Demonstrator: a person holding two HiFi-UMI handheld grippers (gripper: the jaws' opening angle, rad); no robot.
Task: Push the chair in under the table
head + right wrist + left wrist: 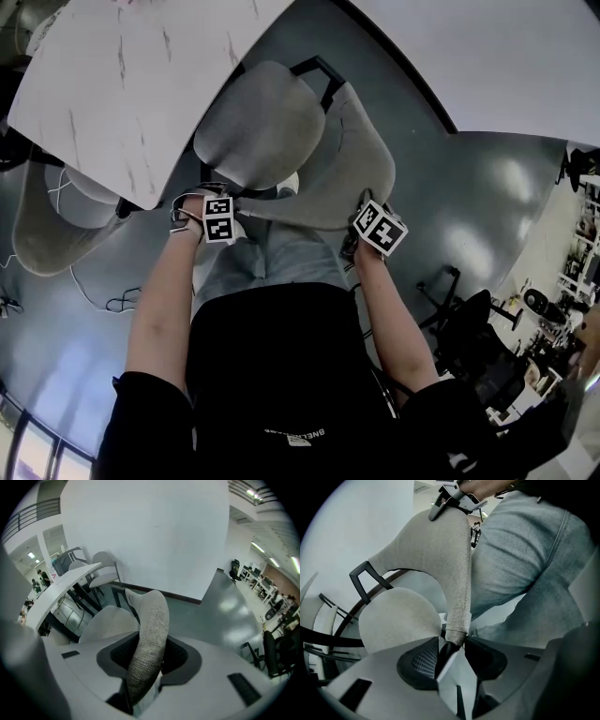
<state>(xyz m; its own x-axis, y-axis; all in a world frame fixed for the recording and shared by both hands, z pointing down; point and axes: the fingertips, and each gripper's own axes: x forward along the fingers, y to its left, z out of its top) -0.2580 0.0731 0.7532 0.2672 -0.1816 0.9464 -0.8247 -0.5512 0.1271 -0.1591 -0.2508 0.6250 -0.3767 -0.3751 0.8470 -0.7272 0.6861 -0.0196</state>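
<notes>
Jaws of L gripper (453,642) & R gripper (149,656) both clenched on chair backrest (349,161) edge.

Second chair (42,230): sitting at your far left.
Cables (120,302): lying looped on the grey floor (469,197).
Black office chair (478,323): standing at your right.
</notes>
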